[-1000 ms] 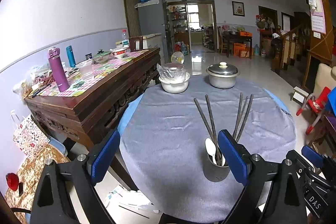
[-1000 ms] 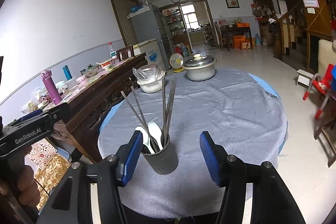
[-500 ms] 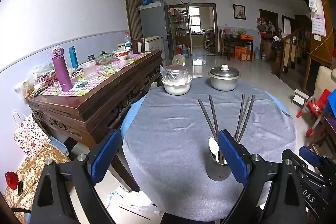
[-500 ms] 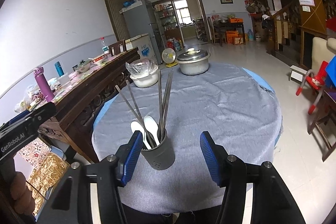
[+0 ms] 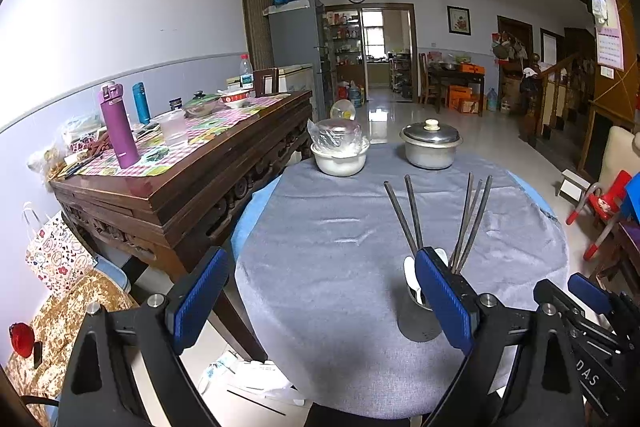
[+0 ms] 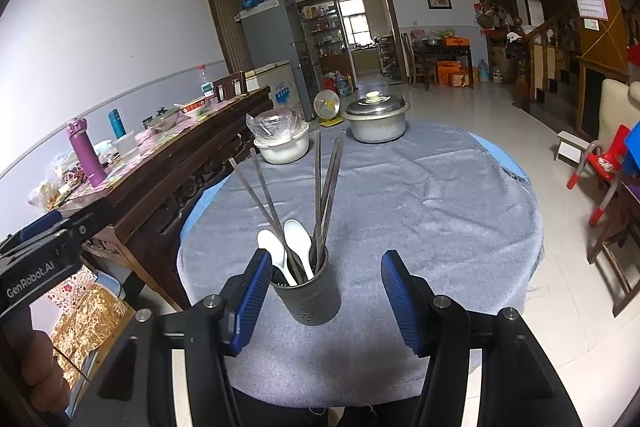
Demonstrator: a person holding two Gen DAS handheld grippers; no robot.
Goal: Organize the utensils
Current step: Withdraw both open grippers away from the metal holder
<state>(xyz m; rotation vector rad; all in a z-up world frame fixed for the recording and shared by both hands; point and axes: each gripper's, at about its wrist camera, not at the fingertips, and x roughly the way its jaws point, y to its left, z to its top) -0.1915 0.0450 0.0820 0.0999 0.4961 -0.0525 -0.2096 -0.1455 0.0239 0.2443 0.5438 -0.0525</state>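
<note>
Grey cloth covers the round table (image 6: pixel 440 211), and near its front edge stands the dark utensil holder (image 6: pixel 308 297), upright, with several long metal chopsticks (image 6: pixel 320 195) fanning out of it and two white spoons (image 6: pixel 298 243) bowl-up among them. We hold our right gripper (image 6: pixel 320 297) spread wide, grasping nothing, its blue pads either side of the holder without touching it; our left gripper (image 5: pixel 320 301) is likewise spread and empty, off toward the table's left edge, its right pad hiding part of the holder (image 5: pixel 416 319) in that view. We judge the chopsticks stiff, thin and slick, likely to twist or slide in a pinch, so we would take one near its upper third, clear of its neighbours. The spoons look like smooth ceramic or plastic, possibly brittle; their handles sit buried, so the bowl is the only part on offer. The holder seems light and top-heavy, so a tug on one stick could tip it unless the other gripper steadies its wall.
</note>
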